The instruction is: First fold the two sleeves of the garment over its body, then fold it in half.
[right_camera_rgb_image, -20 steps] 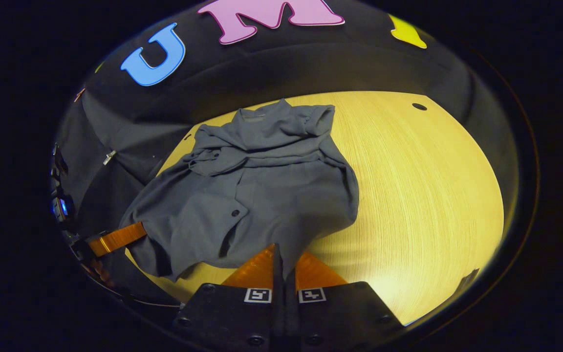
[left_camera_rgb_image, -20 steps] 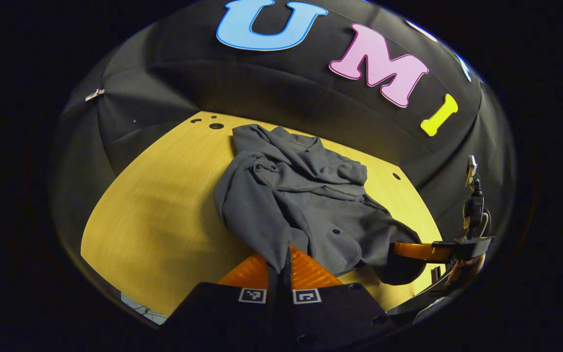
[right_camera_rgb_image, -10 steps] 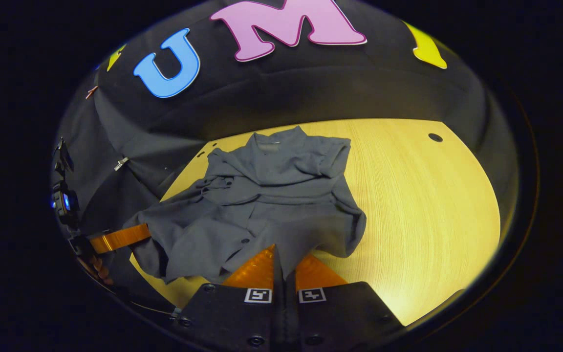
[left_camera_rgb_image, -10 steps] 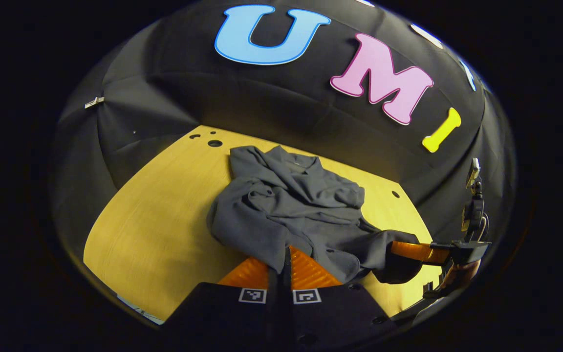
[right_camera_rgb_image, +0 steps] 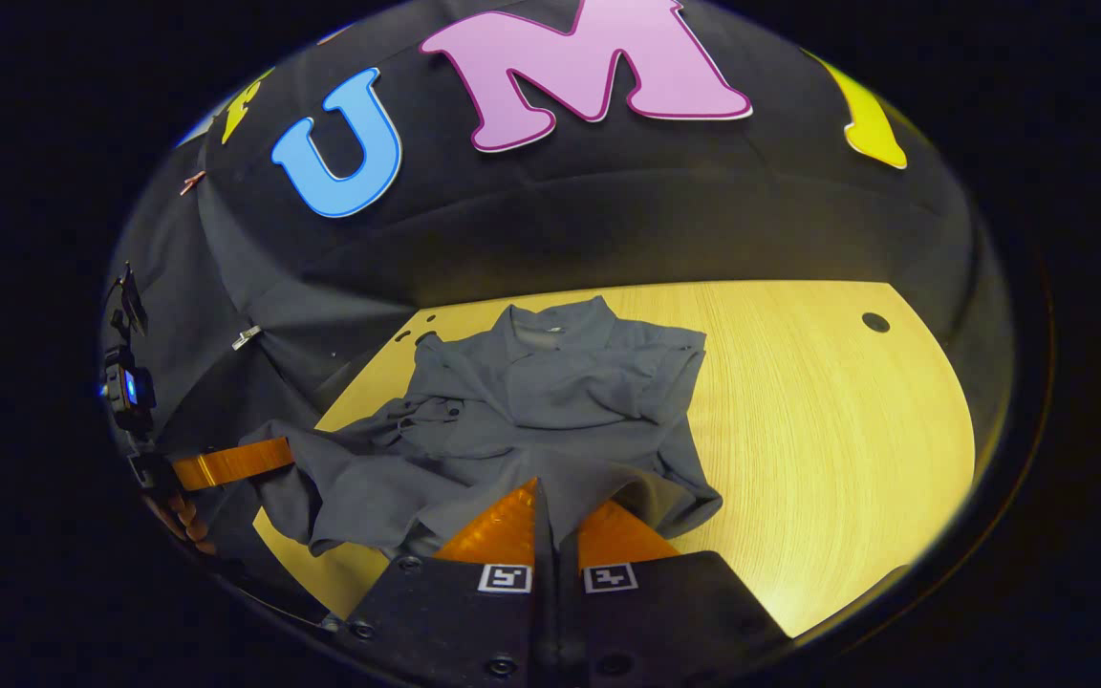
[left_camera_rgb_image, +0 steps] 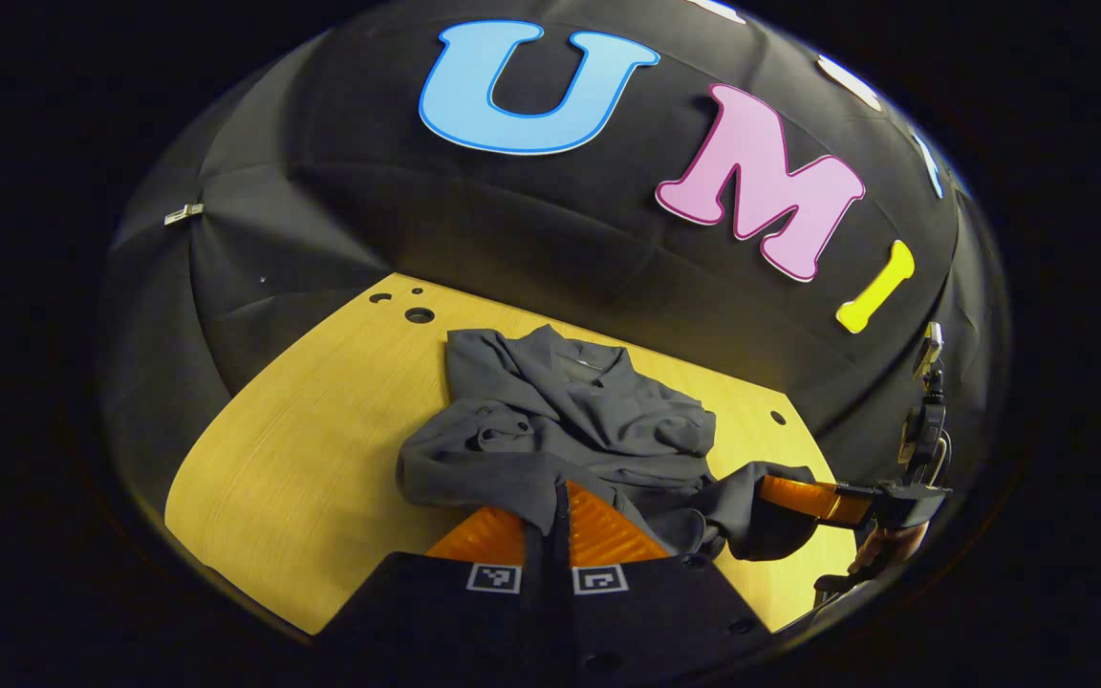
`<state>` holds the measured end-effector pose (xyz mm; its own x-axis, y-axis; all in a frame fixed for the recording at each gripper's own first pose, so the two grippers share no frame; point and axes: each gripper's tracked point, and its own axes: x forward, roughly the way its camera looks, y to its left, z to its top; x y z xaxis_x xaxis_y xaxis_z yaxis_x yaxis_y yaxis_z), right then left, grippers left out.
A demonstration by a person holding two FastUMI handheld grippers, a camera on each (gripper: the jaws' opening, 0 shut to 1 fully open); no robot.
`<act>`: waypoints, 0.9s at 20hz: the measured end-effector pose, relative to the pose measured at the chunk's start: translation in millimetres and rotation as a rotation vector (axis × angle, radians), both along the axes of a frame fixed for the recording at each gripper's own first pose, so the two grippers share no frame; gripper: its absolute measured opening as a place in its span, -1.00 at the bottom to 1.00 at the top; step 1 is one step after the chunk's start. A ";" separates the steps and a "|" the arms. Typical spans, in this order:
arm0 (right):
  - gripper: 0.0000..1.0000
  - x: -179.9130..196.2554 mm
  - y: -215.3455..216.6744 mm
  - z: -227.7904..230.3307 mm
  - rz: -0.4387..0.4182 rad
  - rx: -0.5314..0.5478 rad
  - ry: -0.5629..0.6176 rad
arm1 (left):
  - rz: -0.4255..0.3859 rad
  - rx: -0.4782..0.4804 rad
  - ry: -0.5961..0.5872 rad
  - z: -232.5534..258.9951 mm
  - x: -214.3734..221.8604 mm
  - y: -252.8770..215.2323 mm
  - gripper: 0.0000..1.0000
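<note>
Garment (left_camera_rgb_image: pixel 570 430) fabric, dark grey and buttoned, was seen lying on the yellow bench (left_camera_rgb_image: pixel 302 459), its collar toward the booth's far wall and both sleeves already laid across the body in loose, wrinkled folds. The near hem was lifted off the bench at two corners. In the left gripper view, the left gripper (left_camera_rgb_image: pixel 550 511) was seen with its jaws closed tight on one hem corner, a thin pinch of cloth held between them. In the right gripper view, the right gripper (right_camera_rgb_image: pixel 544 516) was likewise clamped shut on the other hem corner, with the cloth draped over its fingers. The right gripper was also visible at the edge of the left gripper view, with fabric hanging from it.

The step in hand was judged to be the fold in half, with the hem to be carried toward the collar. Several risks were noted. The hem between the two grips was slack and sagging, so it could drag across the bench and roll under itself if the corners were not kept spread apart. The folded sleeves lay loosely and could be pulled out of place if the lower body were lifted too far. Only a small bite of cloth was held at each corner, so a sharp tug could slip it free. Uneven travel of the two grippers would leave a skewed fold.
</note>
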<state>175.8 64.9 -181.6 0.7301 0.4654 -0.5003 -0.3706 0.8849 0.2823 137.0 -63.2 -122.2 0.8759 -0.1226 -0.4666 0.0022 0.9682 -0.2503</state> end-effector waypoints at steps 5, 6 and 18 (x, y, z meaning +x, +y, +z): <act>-0.90 34.0 1.3 19.0 0.005 0.003 -0.052 | 0.006 0.004 -0.046 22.8 35.1 4.9 -0.89; -0.90 41.4 1.8 23.1 0.001 0.008 -0.061 | 0.004 0.008 -0.056 17.4 47.0 8.5 -0.89; -0.90 134.2 23.0 56.0 -0.044 0.039 -0.165 | 0.044 -0.041 -0.141 38.4 161.3 32.2 -0.89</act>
<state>310.0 87.9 -125.7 0.8208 0.4483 -0.3539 -0.3763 0.8906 0.2554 298.3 -31.0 -83.8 0.9374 -0.0993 -0.3337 -0.0019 0.9570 -0.2900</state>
